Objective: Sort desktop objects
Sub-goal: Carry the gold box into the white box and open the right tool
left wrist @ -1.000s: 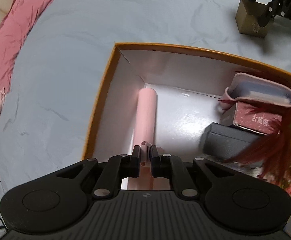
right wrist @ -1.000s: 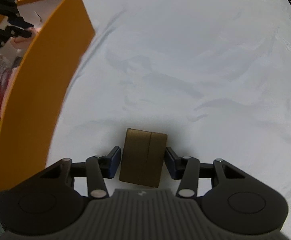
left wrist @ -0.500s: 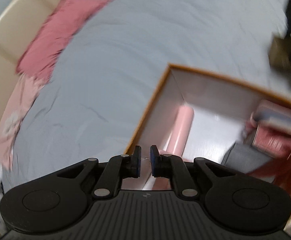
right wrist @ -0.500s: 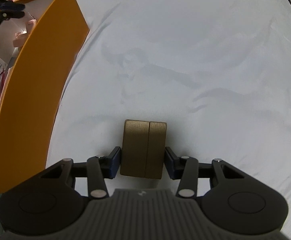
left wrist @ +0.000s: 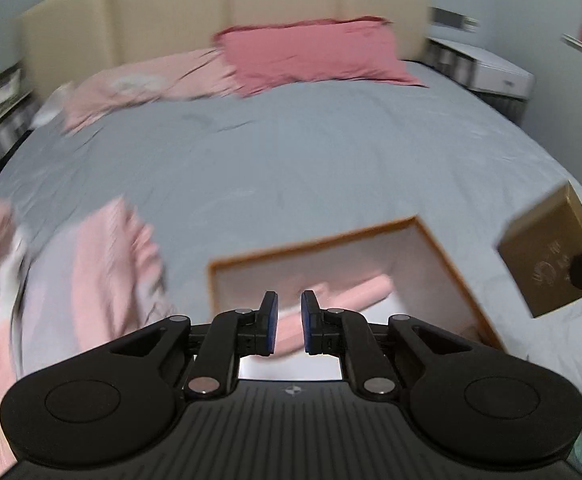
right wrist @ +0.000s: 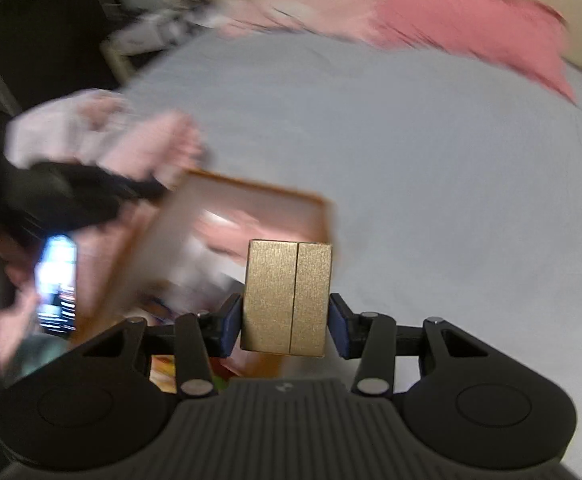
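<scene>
My right gripper is shut on a gold box and holds it in the air beside the orange-rimmed box. The gold box also shows in the left wrist view, raised at the right. My left gripper is empty, its jaws a small gap apart, above the near edge of the orange-rimmed box. A pink tube lies inside that box. Both views are blurred by motion.
The boxes rest on a grey bedsheet. Pink pillows and a beige headboard are at the far end. Pink clothes lie left of the orange-rimmed box. A white nightstand stands at the right.
My right gripper has lifted the gold box off the sheet toward the orange-rimmed box. My left gripper has let go of the pink tube, pulled back and tilted up toward the headboard.
</scene>
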`<state>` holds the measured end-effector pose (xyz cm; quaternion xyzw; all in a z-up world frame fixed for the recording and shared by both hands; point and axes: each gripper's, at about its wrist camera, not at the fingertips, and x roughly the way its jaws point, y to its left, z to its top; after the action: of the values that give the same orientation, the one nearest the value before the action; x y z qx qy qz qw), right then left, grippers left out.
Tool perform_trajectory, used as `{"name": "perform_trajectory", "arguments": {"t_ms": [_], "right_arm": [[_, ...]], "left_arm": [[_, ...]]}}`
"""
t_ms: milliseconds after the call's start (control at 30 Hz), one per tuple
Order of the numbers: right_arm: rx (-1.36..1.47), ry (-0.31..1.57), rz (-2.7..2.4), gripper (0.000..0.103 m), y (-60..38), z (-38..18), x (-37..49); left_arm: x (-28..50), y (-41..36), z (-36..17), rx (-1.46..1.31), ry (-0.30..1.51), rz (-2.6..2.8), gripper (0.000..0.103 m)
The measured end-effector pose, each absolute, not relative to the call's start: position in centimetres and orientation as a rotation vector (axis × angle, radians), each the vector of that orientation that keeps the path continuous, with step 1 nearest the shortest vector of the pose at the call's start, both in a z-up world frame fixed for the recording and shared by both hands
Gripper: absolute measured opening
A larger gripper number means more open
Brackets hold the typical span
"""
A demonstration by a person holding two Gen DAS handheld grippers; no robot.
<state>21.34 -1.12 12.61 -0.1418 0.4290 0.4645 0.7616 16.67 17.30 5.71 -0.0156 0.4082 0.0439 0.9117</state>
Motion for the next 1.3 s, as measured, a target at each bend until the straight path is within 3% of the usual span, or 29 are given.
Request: {"name": "perform_trajectory", "arguments": {"t_ms": [433,767,1300], "right_arm": [[-0.619,1.034,1.238,0.047,14.5,5.0,19.2],[-0.956,1.101,1.328,0.047,19.1,-0.4,19.6],[-1.184,1.084,1.359,0.050,20.5,-2.5,18.5]], "left_arm": [[12.6,24.0,2.5,-0.446,0.738,0.332,0.013],[12.3,24.7,0.0,-0.508,0.715,0.286,0.013],[11.9,24.3,-0.5,-0.493,0.703,0.282,0.014]]}}
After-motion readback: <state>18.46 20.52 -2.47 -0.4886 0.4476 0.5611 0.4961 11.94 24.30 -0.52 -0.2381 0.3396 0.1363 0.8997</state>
